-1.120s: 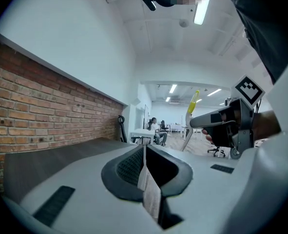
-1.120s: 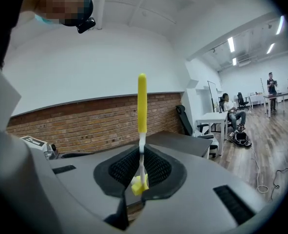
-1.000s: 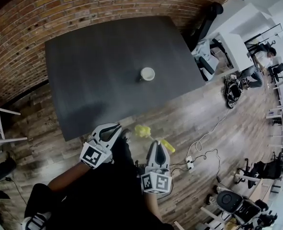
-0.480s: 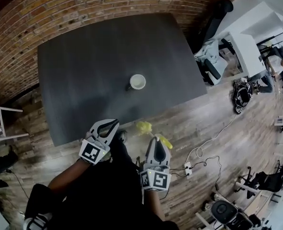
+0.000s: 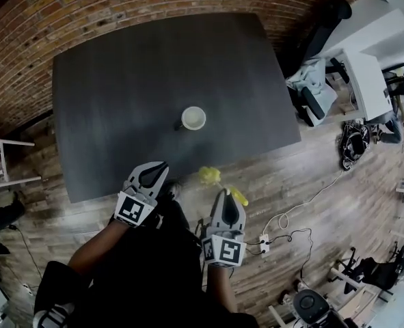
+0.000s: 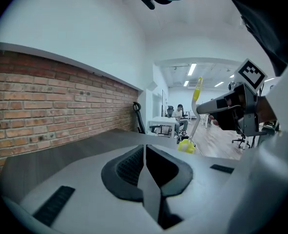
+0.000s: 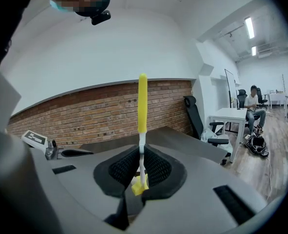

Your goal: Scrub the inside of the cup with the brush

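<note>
A white cup (image 5: 193,118) stands upright near the middle of the dark table (image 5: 119,87). My right gripper (image 5: 227,198) (image 7: 142,152) is over the wooden floor short of the table's front edge, shut on a yellow brush (image 5: 219,183). The brush's white stem runs between the pads, its yellow handle (image 7: 142,104) sticks up and its yellow head (image 7: 140,186) hangs below. My left gripper (image 5: 155,171) (image 6: 144,152) is at the table's front edge, shut with nothing in it. In the left gripper view the brush (image 6: 195,116) shows to the right. No cup shows in either gripper view.
A brick wall (image 5: 119,5) runs behind the table. To the right stand a black office chair (image 5: 325,19) and white desks (image 5: 366,67). A cable and power strip (image 5: 264,241) lie on the floor by my right side. A white chair (image 5: 3,162) stands at the left.
Both grippers have moved forward toward the table. The left one now reaches its front edge, and the cup sits nearer to them. The brush stays in the right gripper.
</note>
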Demonstrator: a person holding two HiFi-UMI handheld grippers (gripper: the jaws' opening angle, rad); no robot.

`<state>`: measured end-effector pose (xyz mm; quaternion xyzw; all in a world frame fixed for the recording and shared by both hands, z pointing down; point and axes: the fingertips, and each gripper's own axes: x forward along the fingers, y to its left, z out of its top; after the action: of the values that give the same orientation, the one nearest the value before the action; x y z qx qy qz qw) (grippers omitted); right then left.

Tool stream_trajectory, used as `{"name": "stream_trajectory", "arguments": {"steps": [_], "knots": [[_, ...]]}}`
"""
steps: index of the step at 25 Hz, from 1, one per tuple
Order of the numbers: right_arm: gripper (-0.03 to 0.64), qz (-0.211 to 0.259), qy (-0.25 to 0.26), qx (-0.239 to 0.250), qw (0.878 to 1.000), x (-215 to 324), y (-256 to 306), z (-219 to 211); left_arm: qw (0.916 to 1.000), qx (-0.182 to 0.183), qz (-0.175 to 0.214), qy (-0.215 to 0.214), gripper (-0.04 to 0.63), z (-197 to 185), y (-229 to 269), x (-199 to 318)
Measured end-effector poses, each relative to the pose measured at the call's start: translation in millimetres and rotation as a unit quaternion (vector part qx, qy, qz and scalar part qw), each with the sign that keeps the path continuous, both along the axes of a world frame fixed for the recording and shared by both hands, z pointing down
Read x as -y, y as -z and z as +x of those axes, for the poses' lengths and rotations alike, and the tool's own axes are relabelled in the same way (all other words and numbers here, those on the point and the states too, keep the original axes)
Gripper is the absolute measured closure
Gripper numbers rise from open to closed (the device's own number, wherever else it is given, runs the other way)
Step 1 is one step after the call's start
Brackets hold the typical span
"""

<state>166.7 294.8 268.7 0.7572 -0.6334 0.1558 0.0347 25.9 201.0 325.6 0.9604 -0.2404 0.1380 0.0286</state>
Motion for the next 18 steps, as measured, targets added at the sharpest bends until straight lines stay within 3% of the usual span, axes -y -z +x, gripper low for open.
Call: {"name": "stream_trajectory", "arguments": {"steps": [7,14,15,17,18], "knots": [[0.572,0.002,0.004,0.004,1.000,40,-9,7,0.9996,0.024,-0.015,0.008,0.549,11,-46,37],[0.572,0.003,0.014,0.006,1.000,98,-15,6,0.9967,0.053,-0.061,-0.007,0.546,19,-105,76],[0.572,0.003,0.016,0.007,1.000,107,-18,7,0.9959,0.057,-0.069,-0.013,0.527,22,-115,81],[0.572,0.004,0.019,0.008,1.000,125,-23,8,0.9935,0.068,-0.087,-0.026,0.422,29,-135,87],[0.572,0.005,0.021,0.009,1.000,134,-26,9,0.9924,0.075,-0.094,-0.029,0.420,32,-145,90]]}}
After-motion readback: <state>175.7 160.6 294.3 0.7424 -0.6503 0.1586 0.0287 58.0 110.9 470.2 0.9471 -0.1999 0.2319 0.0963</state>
